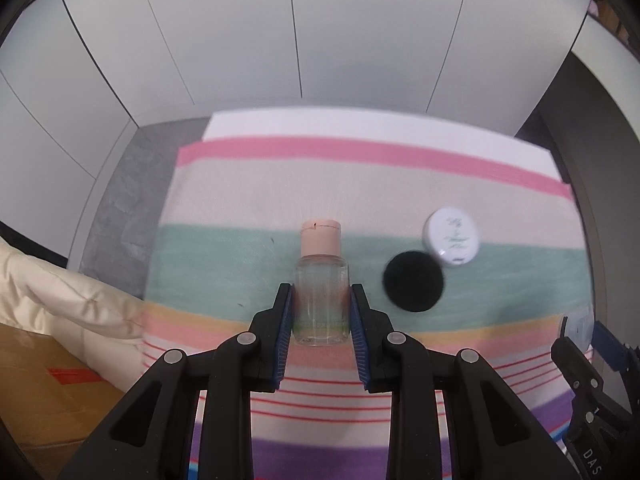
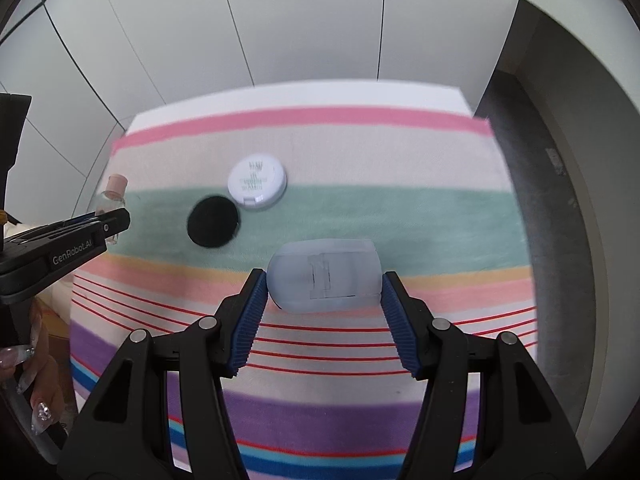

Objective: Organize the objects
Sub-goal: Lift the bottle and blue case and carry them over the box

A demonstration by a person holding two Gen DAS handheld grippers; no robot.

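Bottle (image 1: pixel 321 300) upright, cap up, in left claw (image 1: pixel 321 312); right claw (image 2: pixel 322 284) grips case (image 2: pixel 324 276) crosswise.

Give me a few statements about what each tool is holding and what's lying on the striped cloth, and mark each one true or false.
1. The left tool is shut on the small clear plastic bottle with a peach cap. True.
2. The right tool is empty. False: it grips a frosted translucent plastic case.
3. The round white compact with green print lies on the striped cloth. True.
4. The flat black round pad sits on top of the white compact. False: it lies beside it on the cloth.
5. The bottle's cap is off. False: the cap is on.
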